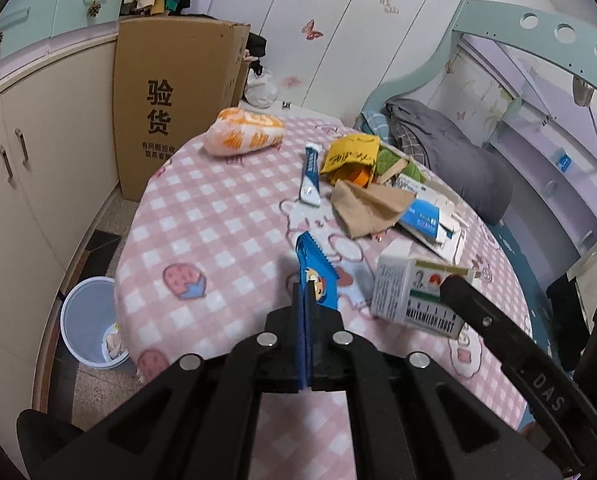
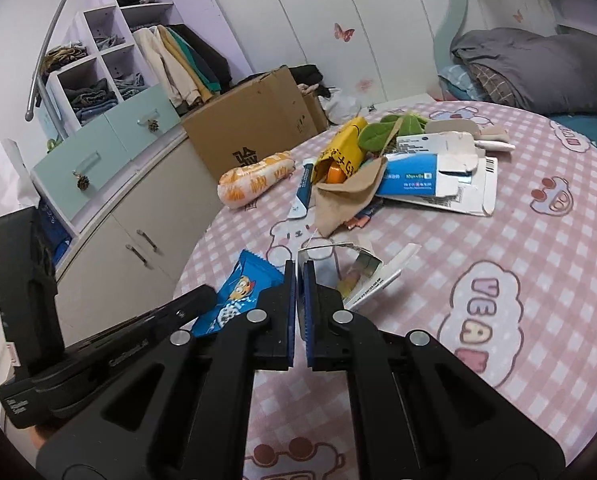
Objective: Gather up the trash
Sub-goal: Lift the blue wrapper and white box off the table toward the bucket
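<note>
My left gripper (image 1: 305,286) is shut on a blue snack wrapper (image 1: 316,268), held above the pink checked table (image 1: 218,208); the wrapper also shows in the right wrist view (image 2: 240,292). My right gripper (image 2: 299,268) is shut on the flap of a white medicine box (image 2: 358,276), which also shows in the left wrist view (image 1: 414,296). A trash pile (image 1: 382,184) of yellow bag, brown sock, blue-white cartons and a tube (image 1: 311,174) lies farther back. An orange-white packet (image 1: 244,132) lies at the far edge.
A pale blue waste bin (image 1: 92,322) with some trash inside stands on the floor left of the table. A tall cardboard box (image 1: 174,96) and cream cabinets (image 1: 38,184) are behind it. A bed with a grey quilt (image 1: 458,160) is to the right.
</note>
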